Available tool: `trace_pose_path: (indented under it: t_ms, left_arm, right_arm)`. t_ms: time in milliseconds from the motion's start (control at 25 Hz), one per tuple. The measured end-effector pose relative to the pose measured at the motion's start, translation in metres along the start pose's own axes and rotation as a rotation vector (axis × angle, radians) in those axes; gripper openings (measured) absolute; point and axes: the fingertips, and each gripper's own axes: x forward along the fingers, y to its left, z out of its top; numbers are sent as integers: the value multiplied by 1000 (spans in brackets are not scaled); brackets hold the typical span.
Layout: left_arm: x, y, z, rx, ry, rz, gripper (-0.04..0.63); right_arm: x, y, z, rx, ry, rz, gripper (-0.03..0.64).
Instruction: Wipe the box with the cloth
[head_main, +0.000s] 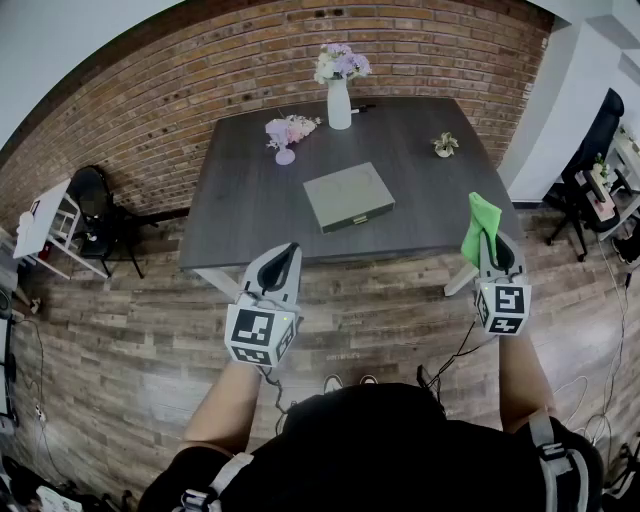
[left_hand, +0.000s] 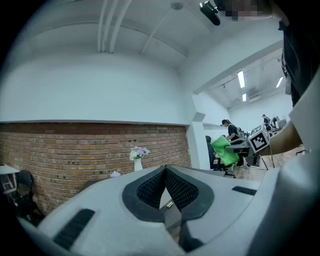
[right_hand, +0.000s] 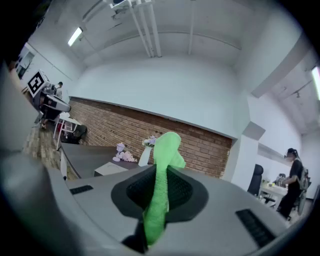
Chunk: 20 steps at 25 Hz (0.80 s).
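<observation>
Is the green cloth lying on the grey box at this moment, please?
No, the cloth is clamped in the right gripper, held away from the box.

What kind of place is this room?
Probably an office or lab: a brick wall, a dark table with a vase of flowers, and an office chair at the right.

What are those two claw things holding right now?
Left gripper: closed, empty.
Right gripper: closed on the green fabric cloth.
</observation>
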Motion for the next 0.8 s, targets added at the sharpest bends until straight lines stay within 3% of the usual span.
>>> trace_pose_path:
  t_ms: [240,560,680,800]
  left_arm:
    - [-13,8,4,2,-7,-13,9]
    - [-19,22,2,27,-11,-2,9]
    - [-20,32,4,43,-7,11,9]
    - [-24,40,8,45,-19,27,9]
  right_arm:
    - [-24,-46,-37,13,79,-155,38]
    - [-66,-104,-111,-75,225,-334,38]
    - [-74,-125,-112,-64,224,-384,37]
    - [-72,-124,-84,-54,144,-373,37]
